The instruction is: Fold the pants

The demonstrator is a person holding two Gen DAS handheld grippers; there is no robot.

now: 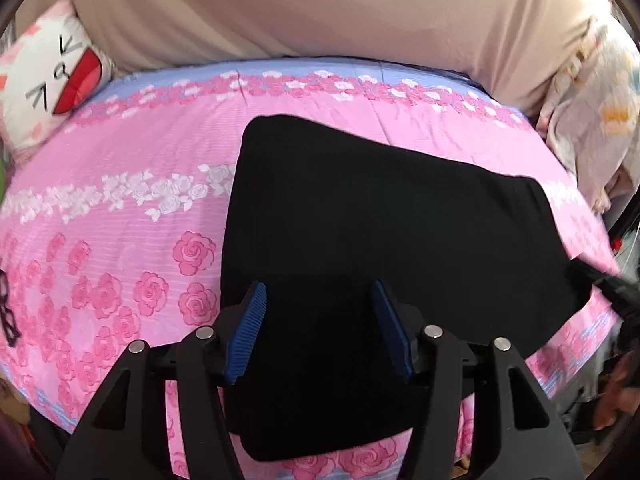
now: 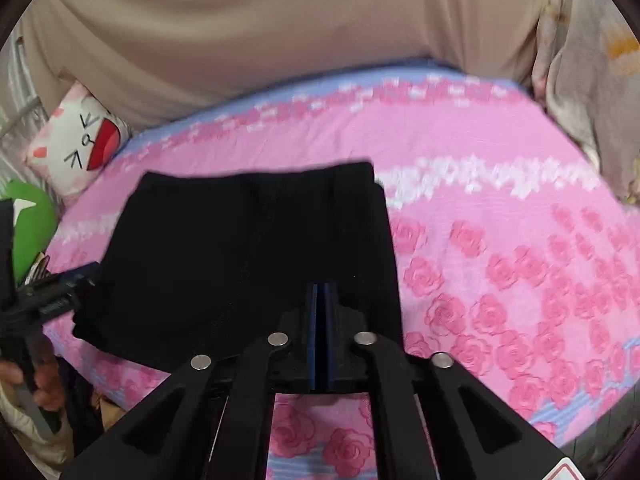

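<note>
- The black pants are seen already folded into a compact, roughly rectangular bundle lying flat on the pink rose-print bedsheet, near the bed's front edge.
- The left gripper is held over the near part of the bundle with its blue pads spread apart; no cloth is pinched between them, so it is released.
- The right gripper is clenched, its two pads pressed together; whether a thin layer of fabric is caught between them cannot be told, as the black cloth lies directly behind the tips.
- The step in hand is judged to be letting go and tidying the finished fold. It is best done by lifting each gripper straight up off the cloth, so that no layer is dragged open, and by pressing down any raised corner afterwards.
- In the left wrist view the bundle's long axis is seen running from the near left to the far right, slightly oblique to the bed's edge; the rounded folded corner points away towards the beige cover.
- A cartoon-face cushion lies well apart at the far left.
</note>
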